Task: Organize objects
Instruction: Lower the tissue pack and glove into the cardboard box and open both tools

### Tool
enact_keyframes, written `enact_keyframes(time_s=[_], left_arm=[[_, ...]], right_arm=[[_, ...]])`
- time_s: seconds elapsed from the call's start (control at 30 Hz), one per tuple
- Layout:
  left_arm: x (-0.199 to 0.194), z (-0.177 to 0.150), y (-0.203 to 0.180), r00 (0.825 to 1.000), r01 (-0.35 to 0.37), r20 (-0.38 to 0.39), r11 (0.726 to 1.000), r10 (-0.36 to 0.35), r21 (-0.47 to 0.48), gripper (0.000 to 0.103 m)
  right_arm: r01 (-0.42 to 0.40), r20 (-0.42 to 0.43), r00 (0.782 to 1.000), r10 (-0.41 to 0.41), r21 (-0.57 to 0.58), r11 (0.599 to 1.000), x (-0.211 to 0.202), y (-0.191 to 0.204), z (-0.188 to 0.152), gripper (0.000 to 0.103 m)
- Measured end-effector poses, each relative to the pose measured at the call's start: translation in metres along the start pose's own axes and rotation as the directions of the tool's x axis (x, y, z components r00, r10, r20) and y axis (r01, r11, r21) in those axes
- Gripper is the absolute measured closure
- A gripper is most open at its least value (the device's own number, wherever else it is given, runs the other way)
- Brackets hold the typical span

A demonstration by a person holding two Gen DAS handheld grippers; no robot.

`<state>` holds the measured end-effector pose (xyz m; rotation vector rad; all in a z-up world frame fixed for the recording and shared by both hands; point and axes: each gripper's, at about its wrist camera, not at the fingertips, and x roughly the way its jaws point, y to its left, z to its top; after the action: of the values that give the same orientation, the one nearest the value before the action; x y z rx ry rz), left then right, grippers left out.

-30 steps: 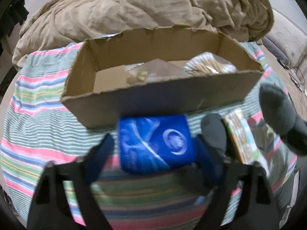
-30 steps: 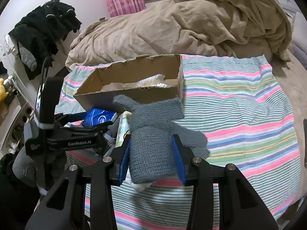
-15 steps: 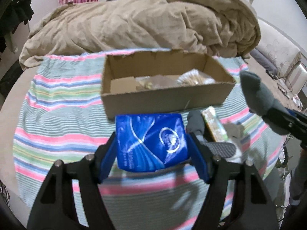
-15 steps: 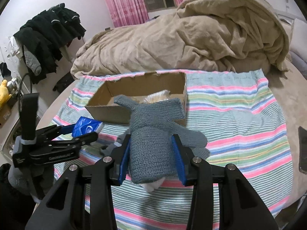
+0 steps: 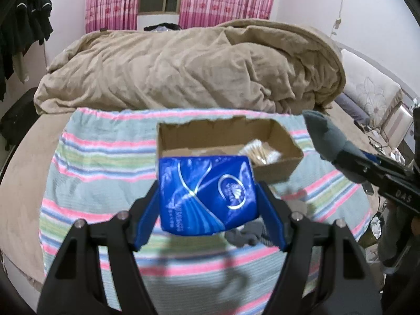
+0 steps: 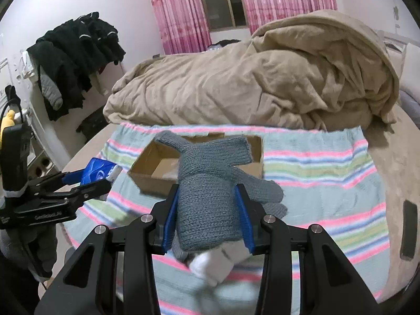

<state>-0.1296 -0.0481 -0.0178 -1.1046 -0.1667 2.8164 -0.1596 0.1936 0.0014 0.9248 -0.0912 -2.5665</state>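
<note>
Blue tissue pack (image 5: 207, 194) w/ white swirls – grey knit glove (image 6: 207, 207) – pink/green/blue striped blanket (image 6: 328, 173)

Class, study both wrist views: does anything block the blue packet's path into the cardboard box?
Nothing visible does. The left gripper holds the blue packet above the striped blanket, just before the open-topped cardboard box.
</note>
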Motion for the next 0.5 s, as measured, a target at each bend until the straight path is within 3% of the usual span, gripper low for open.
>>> enact_keyframes(time_s=[0.23,0.5], left_arm=[[0.014,0.029,0.008,0.999,-0.008,0.039,1.000,0.007,0.012,0.031],[0.064,0.046,0.021,1.000,-0.009,-0.003,1.000,0.009,0.001,0.031]], right_arm=[[0.005,0.016,1.000,-0.005,0.012,1.000,0.026,-0.012,0.027,0.060],[-0.021,-0.027,0.999,0.022,0.035,0.999,0.076,-0.014,0.040,0.060]])
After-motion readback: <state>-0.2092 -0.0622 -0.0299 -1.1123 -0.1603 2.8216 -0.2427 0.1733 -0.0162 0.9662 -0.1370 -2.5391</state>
